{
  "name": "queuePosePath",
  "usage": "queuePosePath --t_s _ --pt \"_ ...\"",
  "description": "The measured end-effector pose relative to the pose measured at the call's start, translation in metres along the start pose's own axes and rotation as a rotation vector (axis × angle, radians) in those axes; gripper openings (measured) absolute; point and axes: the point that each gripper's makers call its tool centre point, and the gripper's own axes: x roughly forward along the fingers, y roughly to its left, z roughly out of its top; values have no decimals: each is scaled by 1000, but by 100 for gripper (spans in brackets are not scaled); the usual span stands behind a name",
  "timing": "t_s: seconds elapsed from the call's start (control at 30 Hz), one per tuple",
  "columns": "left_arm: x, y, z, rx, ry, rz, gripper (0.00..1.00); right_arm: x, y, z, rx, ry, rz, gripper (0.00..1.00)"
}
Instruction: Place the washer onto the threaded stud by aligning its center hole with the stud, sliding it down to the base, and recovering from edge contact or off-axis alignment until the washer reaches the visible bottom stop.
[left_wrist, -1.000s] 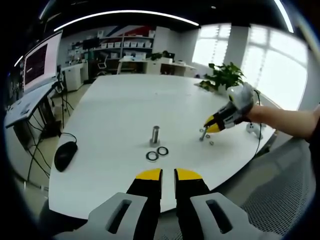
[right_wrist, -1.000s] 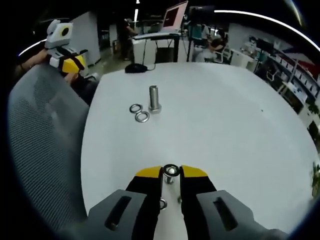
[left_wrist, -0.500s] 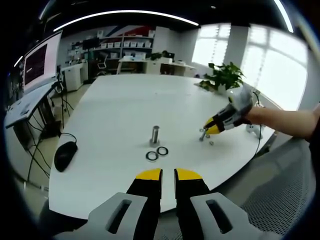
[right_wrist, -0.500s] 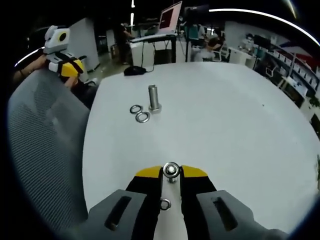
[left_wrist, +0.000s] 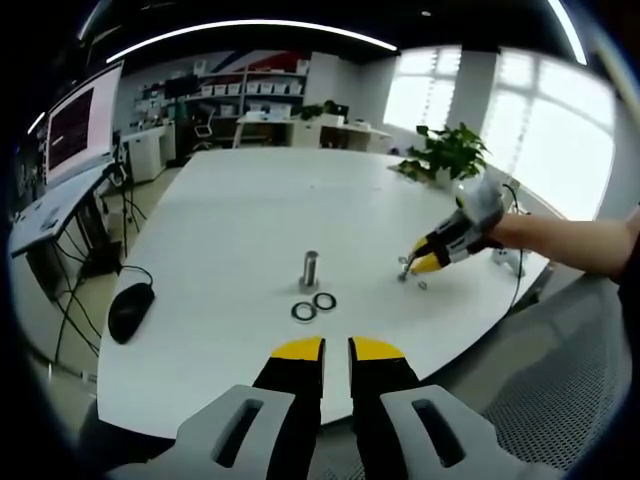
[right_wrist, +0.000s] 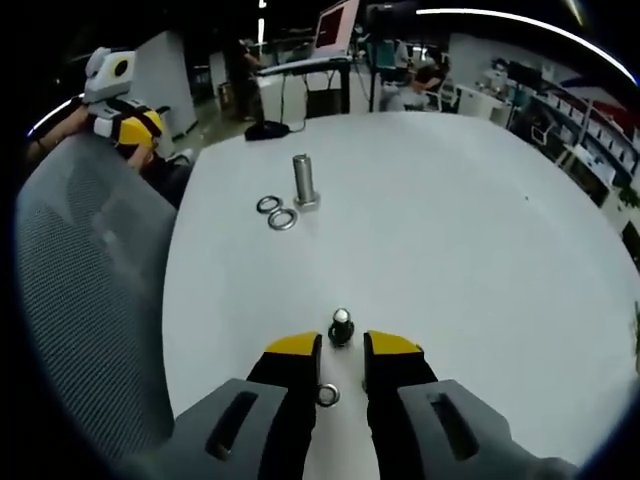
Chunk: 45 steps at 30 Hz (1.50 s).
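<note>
A tall threaded stud (left_wrist: 311, 270) (right_wrist: 303, 180) stands upright on the white table (left_wrist: 230, 220), with two washers (left_wrist: 304, 312) (right_wrist: 282, 219) lying flat beside its base. My left gripper (left_wrist: 337, 350) hovers at the near table edge, its jaws a narrow gap apart with nothing between them. My right gripper (right_wrist: 343, 345) is open and low on the table. A short stud (right_wrist: 342, 325) stands just beyond its tips, and a loose washer (right_wrist: 327, 394) lies on the table between its fingers. In the left gripper view, the right gripper (left_wrist: 420, 262) sits at the table's right side.
A black mouse (left_wrist: 130, 310) lies at the table's left edge. A potted plant (left_wrist: 450, 150) stands at the far right. A mesh chair (right_wrist: 90, 300) is beside the table. The left gripper (right_wrist: 130, 125) shows over that chair. Desks and monitors (left_wrist: 80, 125) stand behind.
My right gripper has drawn back: the short stud that stood between its tips now stands just ahead of them. The left gripper has stayed put.
</note>
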Motion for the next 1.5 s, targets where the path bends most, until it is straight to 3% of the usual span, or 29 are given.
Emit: queuePosePath --t_s 0.47,0.8,1.23,1.5 --pt "0 0 0 -1 -2 1 7 2 4 -19 -30 89 25 19" --pt "0 0 0 -1 -2 1 7 4 12 -36 -97 192 54 19" --pt "0 0 1 -2 -5 2 7 4 17 -50 -144 266 79 20" --pt "0 0 1 -2 -6 2 7 3 15 -49 -166 276 70 20"
